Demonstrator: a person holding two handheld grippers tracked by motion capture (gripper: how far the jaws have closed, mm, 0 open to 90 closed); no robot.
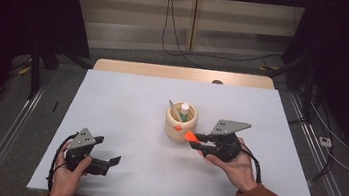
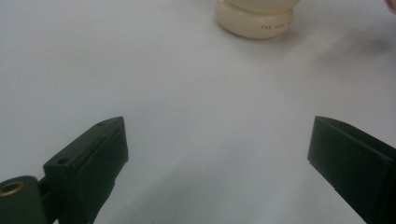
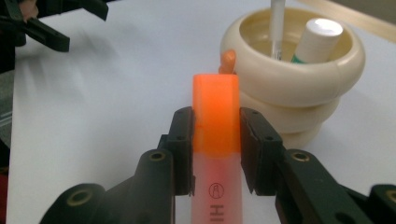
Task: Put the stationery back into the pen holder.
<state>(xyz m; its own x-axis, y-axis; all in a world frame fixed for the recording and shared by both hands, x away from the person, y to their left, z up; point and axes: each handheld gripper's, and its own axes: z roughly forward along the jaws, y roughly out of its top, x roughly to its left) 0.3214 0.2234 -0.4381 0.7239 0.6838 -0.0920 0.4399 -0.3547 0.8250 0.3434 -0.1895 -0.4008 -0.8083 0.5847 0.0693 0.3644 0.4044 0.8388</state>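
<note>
My right gripper [image 1: 196, 140] is shut on an orange highlighter [image 1: 191, 136], whose orange end points at a cream ringed pen cup [image 1: 181, 124] just left of it. In the right gripper view both pads press the highlighter [image 3: 215, 107] from the sides, in front of the cup [image 3: 299, 88]. The cup holds a thin pen [image 3: 277, 28] and a white-capped marker [image 3: 317, 39]. A small orange bit [image 3: 227, 60] sits against the cup's side. My left gripper [image 1: 107, 151] rests at the table's front left, open with nothing between its jaws [image 2: 217, 135], facing the cup [image 2: 256, 18].
The white table top [image 1: 126, 102] has a wooden strip [image 1: 180, 72] along its far edge. Cables [image 1: 179, 43] trail over the floor behind the table. The left gripper [image 3: 46, 28] shows at the top left of the right gripper view.
</note>
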